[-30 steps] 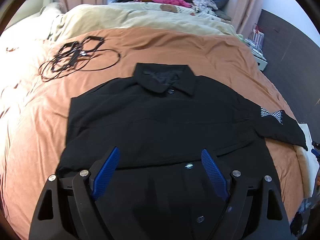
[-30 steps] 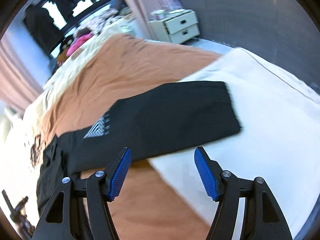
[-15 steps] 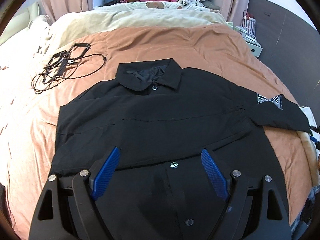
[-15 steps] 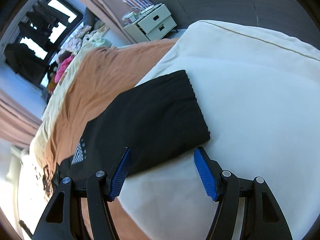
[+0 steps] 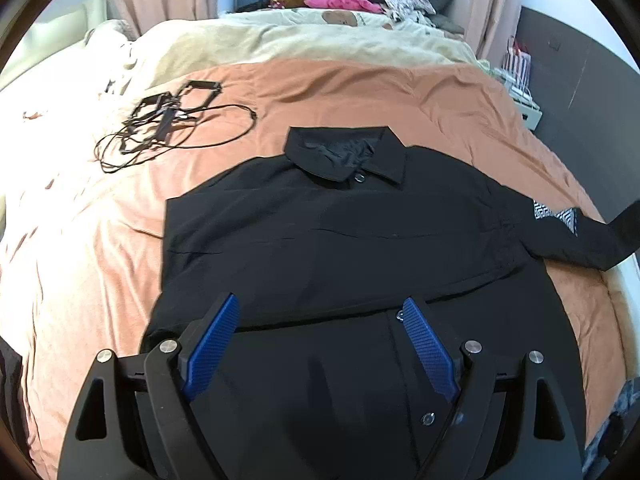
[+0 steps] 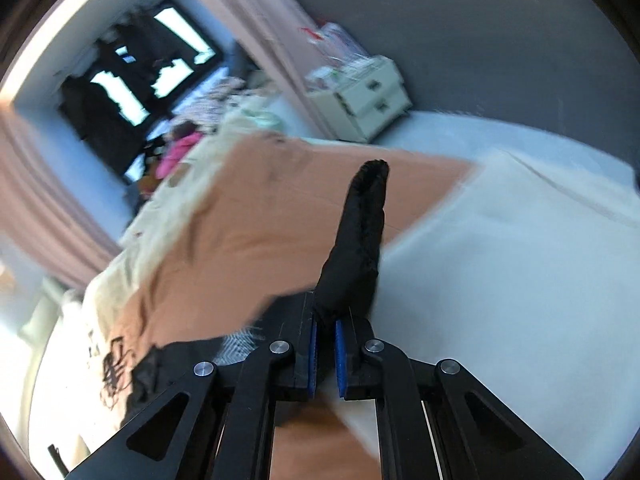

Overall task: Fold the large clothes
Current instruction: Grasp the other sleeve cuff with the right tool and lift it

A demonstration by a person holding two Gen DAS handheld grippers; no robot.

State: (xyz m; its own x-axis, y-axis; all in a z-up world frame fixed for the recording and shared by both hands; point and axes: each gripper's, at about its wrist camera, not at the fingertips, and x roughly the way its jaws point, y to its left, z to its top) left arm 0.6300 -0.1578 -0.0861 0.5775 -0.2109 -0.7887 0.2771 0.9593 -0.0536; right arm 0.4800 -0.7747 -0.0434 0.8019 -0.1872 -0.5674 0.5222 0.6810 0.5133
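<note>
Two claws work over a bed (image 5: pixel 360 92) covered by an orange-brown blanket. A black collared shirt (image 5: pixel 340 240) lies flat and face up across the near half of that blanket, its collar (image 5: pixel 346 154) pointing toward the far end of the bed, where a cream duvet (image 5: pixel 280 40) and a heap of pillows and soft toys sit below a window.

The left claw (image 5: pixel 318 344) hovers low over the shirt's bottom hem at the near edge of the bed, its two blue pads spread wide apart with nothing between them. One shirt button shows just beside the right-hand pad.

One sleeve (image 5: pixel 580 236) stretches toward the right edge of the bed, carrying a small black-and-white patterned patch near the shoulder; its outer end lifts off the blanket at the frame's right side.

The right claw (image 6: pixel 326 350) has its blue pads pressed nearly together on the sleeve cuff (image 6: pixel 360 240), and the pinched black fabric stands up from the claw. This view is blurred. Beneath the claw are the orange-brown blanket and a white pad (image 6: pixel 520 280) along the bed's right edge.

A tangle of black cable and straps (image 5: pixel 168 128) lies on the blanket near the left edge, well apart from the shirt. A white drawer unit (image 6: pixel 360 100) stands beyond the bed against a grey wall.
</note>
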